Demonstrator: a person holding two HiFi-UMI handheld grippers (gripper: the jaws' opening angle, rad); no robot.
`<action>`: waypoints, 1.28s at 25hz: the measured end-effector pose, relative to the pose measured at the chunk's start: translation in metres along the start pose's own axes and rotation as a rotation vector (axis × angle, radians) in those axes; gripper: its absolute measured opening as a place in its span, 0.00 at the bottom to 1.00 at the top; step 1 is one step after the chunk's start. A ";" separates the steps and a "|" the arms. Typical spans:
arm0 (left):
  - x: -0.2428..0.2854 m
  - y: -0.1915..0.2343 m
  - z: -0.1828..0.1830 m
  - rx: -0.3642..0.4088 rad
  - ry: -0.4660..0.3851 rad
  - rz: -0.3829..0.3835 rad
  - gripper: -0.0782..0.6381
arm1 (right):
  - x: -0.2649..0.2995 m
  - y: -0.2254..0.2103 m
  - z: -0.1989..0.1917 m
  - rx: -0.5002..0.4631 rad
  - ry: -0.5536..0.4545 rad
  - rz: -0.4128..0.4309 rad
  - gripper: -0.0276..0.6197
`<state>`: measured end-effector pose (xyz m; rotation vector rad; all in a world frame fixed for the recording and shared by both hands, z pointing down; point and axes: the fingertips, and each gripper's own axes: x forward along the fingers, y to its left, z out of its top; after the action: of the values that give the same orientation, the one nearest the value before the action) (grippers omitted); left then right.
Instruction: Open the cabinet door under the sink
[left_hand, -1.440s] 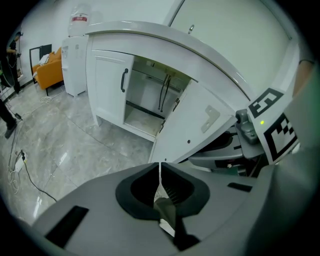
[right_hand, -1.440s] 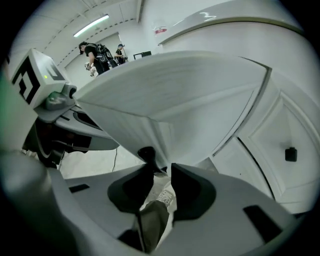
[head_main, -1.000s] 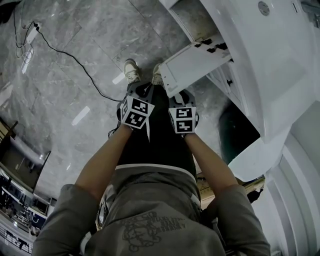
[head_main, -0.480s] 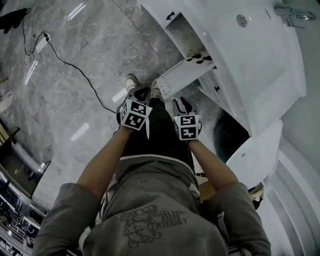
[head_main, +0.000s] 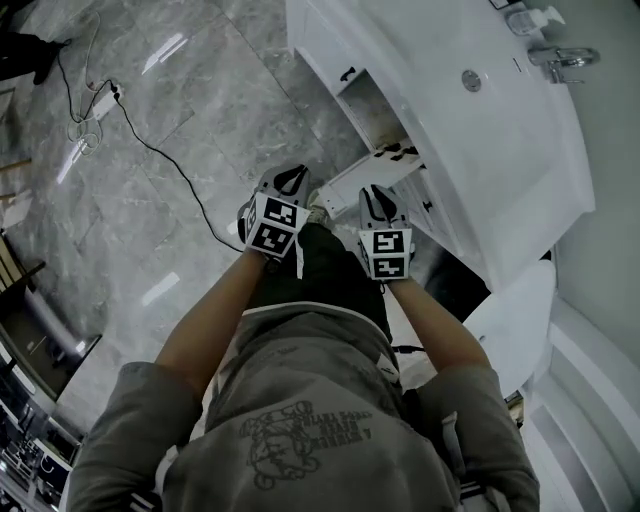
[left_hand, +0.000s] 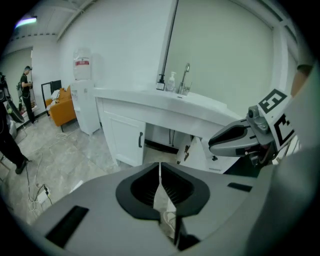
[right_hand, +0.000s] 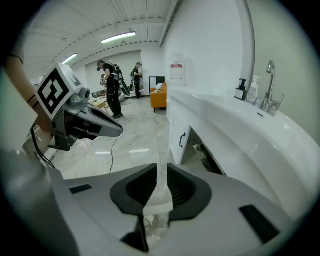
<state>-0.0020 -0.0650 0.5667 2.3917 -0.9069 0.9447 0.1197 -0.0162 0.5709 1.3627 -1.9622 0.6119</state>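
Note:
The white cabinet (head_main: 330, 60) under the sink (head_main: 470, 110) has one door (head_main: 358, 176) swung out, showing a dark compartment (head_main: 372, 112). The door to its left (left_hand: 126, 140), with a black handle, is closed. I hold both grippers side by side above my legs, apart from the cabinet. The left gripper (head_main: 291, 181) has its jaws together with only a thin slit and nothing in them. The right gripper (head_main: 375, 196) has just been closing its jaws; a small gap remains between them (right_hand: 161, 172) and nothing is in it.
A power strip with a black cable (head_main: 105, 100) lies on the grey marble floor at left. A white rounded fixture (head_main: 520, 310) stands right of the cabinet. A faucet (head_main: 562, 58) and a soap bottle (left_hand: 172, 81) are on the counter. People (right_hand: 112, 85) stand far off.
Both grippers have risen and moved up the picture toward the open door. The view has shifted, so more of the counter, the sink and the faucet now show.

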 end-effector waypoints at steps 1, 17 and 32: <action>-0.004 0.006 0.012 0.004 -0.022 0.010 0.15 | 0.000 -0.007 0.014 -0.004 -0.031 -0.013 0.16; -0.126 0.063 0.190 0.102 -0.429 0.181 0.15 | -0.088 -0.002 0.263 -0.054 -0.421 0.034 0.15; -0.284 0.065 0.302 0.222 -0.707 0.294 0.15 | -0.225 0.055 0.400 -0.215 -0.719 0.110 0.11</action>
<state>-0.0712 -0.1653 0.1649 2.8933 -1.4975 0.2675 0.0204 -0.1350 0.1353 1.4632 -2.5812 -0.0788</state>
